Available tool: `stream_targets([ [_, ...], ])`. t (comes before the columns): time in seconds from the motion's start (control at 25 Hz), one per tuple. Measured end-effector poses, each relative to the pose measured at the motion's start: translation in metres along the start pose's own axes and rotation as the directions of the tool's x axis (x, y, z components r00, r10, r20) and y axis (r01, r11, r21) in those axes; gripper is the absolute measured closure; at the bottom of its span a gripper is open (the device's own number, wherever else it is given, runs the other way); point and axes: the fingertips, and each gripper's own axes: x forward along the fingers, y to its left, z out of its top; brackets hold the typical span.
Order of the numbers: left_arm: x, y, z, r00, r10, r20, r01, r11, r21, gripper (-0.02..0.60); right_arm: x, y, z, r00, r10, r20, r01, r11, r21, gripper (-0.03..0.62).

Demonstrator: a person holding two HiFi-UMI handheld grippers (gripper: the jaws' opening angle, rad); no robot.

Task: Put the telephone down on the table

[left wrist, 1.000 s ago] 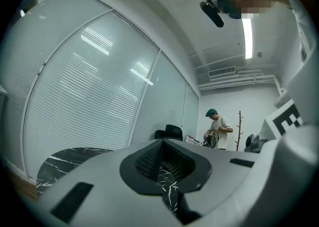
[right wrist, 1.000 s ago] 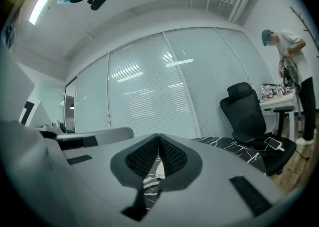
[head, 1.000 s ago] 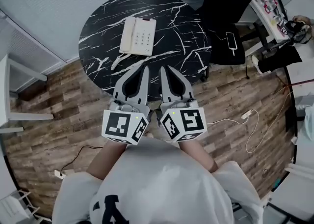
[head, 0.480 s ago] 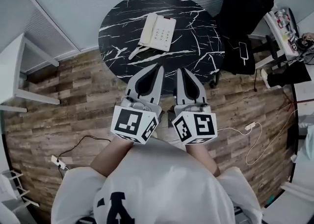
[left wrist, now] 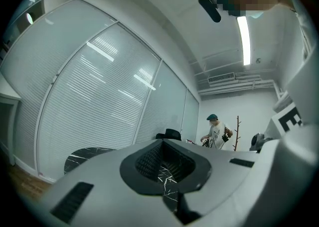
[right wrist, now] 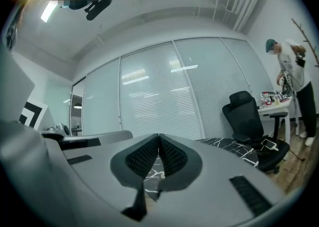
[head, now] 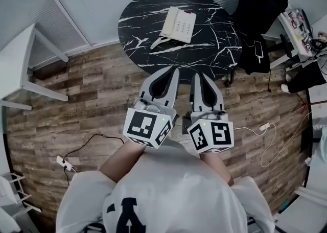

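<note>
A white desk telephone lies on the round black marble table, its handset resting on the left side of its body and a cord trailing off toward the near left. My left gripper and right gripper hang side by side over the wooden floor, short of the table's near edge, well apart from the phone. Both are shut with nothing in them. In the gripper views the left gripper and the right gripper point level across the room, with only a strip of the table showing.
A black office chair with a phone on its seat stands right of the table. A white desk with clutter is at far right, white furniture at left. Cables and power strips lie on the floor. A person stands far off.
The table and telephone have slid up and to the right in the head view and look smaller. Both grippers stay shut and side by side, now farther from the table edge.
</note>
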Motion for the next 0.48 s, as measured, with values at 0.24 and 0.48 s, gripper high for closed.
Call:
stream_targets([
  [0.24, -0.066, -0.004, 0.012, 0.999, -0.043, -0.004, 0.043, 0.999, 0.008, 0.577, -0.044, 0.054, -0.005, 0.999, -0.042, 0.016, 0.042, 0.999, 0.000, 0.565],
  [0.48, -0.141, -0.014, 0.020, 0.996, -0.092, -0.014, 0.092, 0.996, 0.016, 0.577, -0.102, 0.107, -0.013, 0.995, -0.093, 0.038, 0.093, 0.996, 0.001, 0.565],
])
